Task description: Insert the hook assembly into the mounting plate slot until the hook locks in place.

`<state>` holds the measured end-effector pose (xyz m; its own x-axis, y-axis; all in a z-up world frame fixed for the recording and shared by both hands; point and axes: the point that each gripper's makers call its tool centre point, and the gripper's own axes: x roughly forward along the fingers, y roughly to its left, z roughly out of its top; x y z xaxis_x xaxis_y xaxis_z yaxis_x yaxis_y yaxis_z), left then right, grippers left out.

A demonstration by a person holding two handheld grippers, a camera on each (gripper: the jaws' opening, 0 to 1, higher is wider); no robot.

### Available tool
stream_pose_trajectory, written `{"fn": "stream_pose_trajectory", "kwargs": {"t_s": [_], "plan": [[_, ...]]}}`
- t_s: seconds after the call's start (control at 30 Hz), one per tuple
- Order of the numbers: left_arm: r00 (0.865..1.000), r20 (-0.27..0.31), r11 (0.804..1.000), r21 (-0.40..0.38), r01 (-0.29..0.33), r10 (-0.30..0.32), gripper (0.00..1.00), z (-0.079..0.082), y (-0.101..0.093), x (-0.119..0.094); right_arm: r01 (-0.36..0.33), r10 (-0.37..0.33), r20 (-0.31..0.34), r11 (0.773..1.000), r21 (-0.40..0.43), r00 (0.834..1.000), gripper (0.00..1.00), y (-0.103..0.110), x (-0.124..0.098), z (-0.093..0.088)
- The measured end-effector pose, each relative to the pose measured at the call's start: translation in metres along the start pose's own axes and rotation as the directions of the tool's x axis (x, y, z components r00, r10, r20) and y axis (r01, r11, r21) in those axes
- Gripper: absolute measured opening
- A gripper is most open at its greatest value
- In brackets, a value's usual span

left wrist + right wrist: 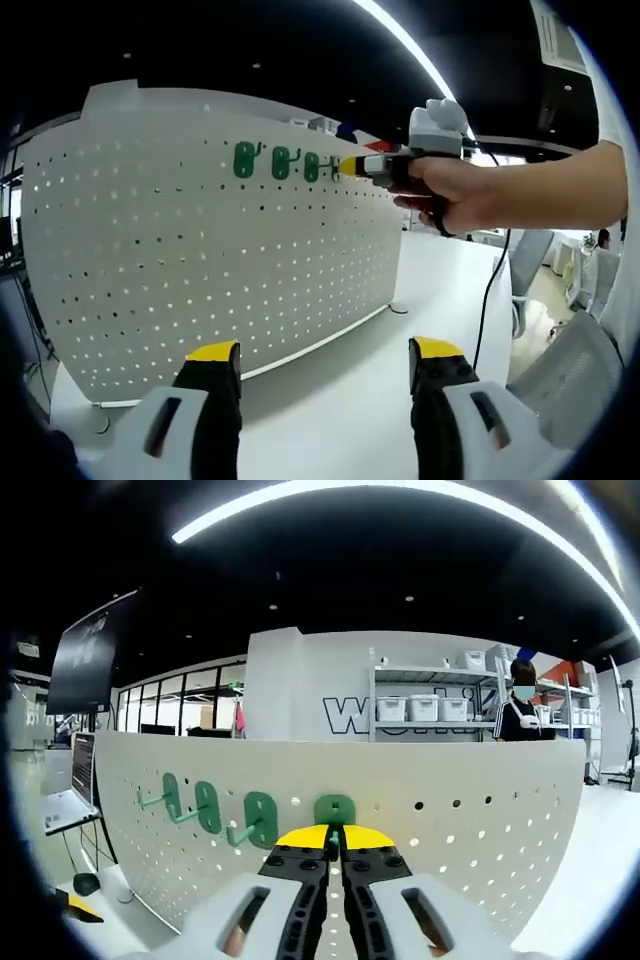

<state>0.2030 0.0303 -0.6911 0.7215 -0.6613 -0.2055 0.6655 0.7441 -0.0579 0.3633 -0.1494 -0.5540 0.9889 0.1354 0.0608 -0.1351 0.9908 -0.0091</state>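
Note:
A white pegboard mounting plate (pixel 200 240) (pixel 480 810) stands upright on the table. Three green hooks (pixel 280 163) hang in a row along its upper part, and in the right gripper view they (pixel 207 805) sit left of a fourth green hook (pixel 334 808). My right gripper (pixel 335 838) has its yellow-tipped jaws pressed together at this fourth hook's base, against the plate. In the left gripper view a hand holds that right gripper (pixel 352 166) at the end of the hook row. My left gripper (pixel 322 352) hangs back over the table, jaws wide apart with nothing between them.
The white table (pixel 400 320) carries the plate. A black cable (pixel 490 300) drops from the right gripper. A chair (pixel 580 370) stands at the right. A laptop (pixel 60 805) and a mouse (pixel 88 883) lie left of the plate. Shelves with bins (pixel 420 708) stand behind.

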Motion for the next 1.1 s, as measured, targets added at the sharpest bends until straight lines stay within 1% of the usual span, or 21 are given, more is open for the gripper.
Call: {"fn": "stream_pose_trajectory", "kwargs": {"t_s": [0.2, 0.37, 0.53, 0.67, 0.7, 0.73, 0.77, 0.97, 1.03, 1.07, 1.1], "plan": [[1.000, 0.003, 1.000, -0.002, -0.003, 0.003, 0.70, 0.000, 0.001, -0.001, 0.030, -0.030, 0.007, 0.999, 0.013, 1.000, 0.01, -0.001, 0.001, -0.001], [1.000, 0.003, 1.000, -0.006, -0.004, 0.004, 0.70, -0.001, 0.001, -0.002, 0.025, -0.025, 0.013, 1.000, 0.006, 1.000, 0.01, -0.001, 0.001, -0.001], [1.000, 0.003, 1.000, -0.007, -0.002, 0.002, 0.70, -0.001, 0.002, -0.002, 0.014, -0.014, 0.002, 1.000, -0.014, 1.000, 0.01, 0.000, 0.001, -0.001], [1.000, 0.003, 1.000, -0.006, 0.000, 0.000, 0.70, -0.001, 0.002, -0.001, -0.011, 0.011, 0.001, 1.000, -0.019, 1.000, 0.03, 0.001, 0.000, -0.001], [1.000, 0.001, 1.000, -0.005, 0.001, -0.001, 0.70, -0.002, 0.001, -0.001, -0.026, 0.026, 0.001, 0.999, -0.019, 1.000, 0.04, 0.003, 0.000, -0.002], [1.000, 0.001, 1.000, -0.005, 0.001, -0.001, 0.70, -0.002, 0.001, -0.001, -0.031, 0.031, -0.008, 0.999, -0.025, 1.000, 0.04, 0.004, -0.001, -0.003], [1.000, 0.001, 1.000, -0.007, 0.002, -0.002, 0.70, -0.002, 0.001, -0.001, -0.036, 0.036, -0.006, 0.998, -0.049, 0.999, 0.04, 0.004, -0.001, -0.002], [1.000, 0.003, 1.000, -0.004, 0.004, -0.004, 0.70, 0.000, 0.001, -0.001, -0.073, 0.072, -0.006, 0.995, -0.063, 0.997, 0.12, 0.006, -0.003, -0.004], [1.000, 0.002, 1.000, -0.004, 0.003, -0.003, 0.70, 0.000, 0.001, -0.001, -0.087, 0.086, -0.016, 0.993, -0.077, 0.996, 0.14, 0.007, -0.004, -0.007], [1.000, 0.002, 1.000, -0.003, 0.003, -0.003, 0.70, 0.000, 0.001, -0.001, -0.112, 0.109, -0.033, 0.989, -0.094, 0.993, 0.16, 0.009, -0.004, -0.011], [1.000, 0.000, 1.000, -0.005, 0.005, -0.005, 0.70, -0.001, 0.001, -0.001, -0.118, 0.113, -0.048, 0.987, -0.105, 0.992, 0.19, 0.009, -0.004, -0.015]]}}
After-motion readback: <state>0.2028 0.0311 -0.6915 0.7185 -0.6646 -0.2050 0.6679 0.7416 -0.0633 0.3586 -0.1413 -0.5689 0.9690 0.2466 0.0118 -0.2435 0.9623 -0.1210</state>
